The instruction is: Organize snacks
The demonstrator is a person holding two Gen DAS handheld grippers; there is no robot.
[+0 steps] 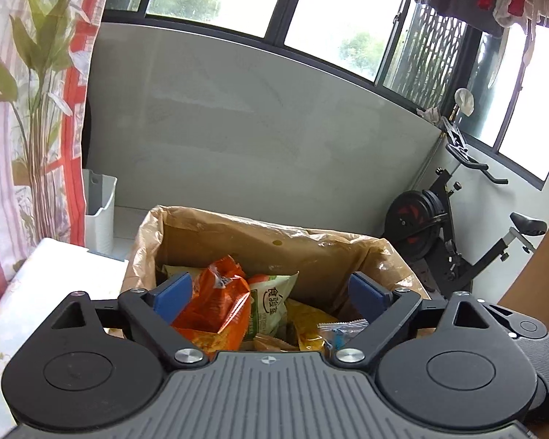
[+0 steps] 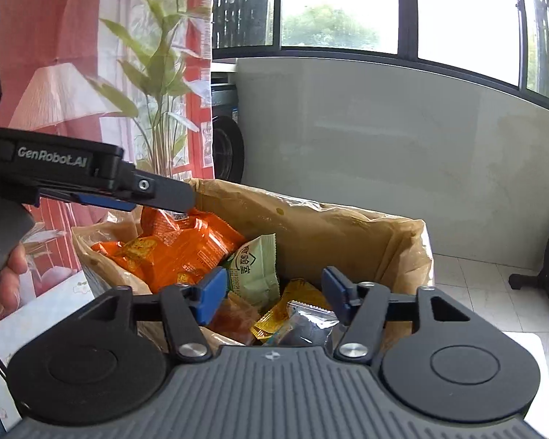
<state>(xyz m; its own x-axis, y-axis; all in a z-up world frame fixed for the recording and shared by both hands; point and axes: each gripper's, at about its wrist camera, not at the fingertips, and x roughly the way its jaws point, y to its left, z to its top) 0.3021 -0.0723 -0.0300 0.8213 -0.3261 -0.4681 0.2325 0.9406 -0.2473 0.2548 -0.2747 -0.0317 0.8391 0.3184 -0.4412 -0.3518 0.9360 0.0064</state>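
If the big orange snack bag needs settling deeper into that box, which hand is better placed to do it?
Probably the left. Its tongs hang open right over the orange snack bag, almost touching its top edge. The right tongs are open too, but sit nearer the yellow packets in the lined cardboard box.

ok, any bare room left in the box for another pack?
Cardboard box: free patch along the far wall and right corner, above the yellow packs. Crowded left and centre: orange bag piled high, green pack leaning beside it. Both grippers, left and right, open and empty.
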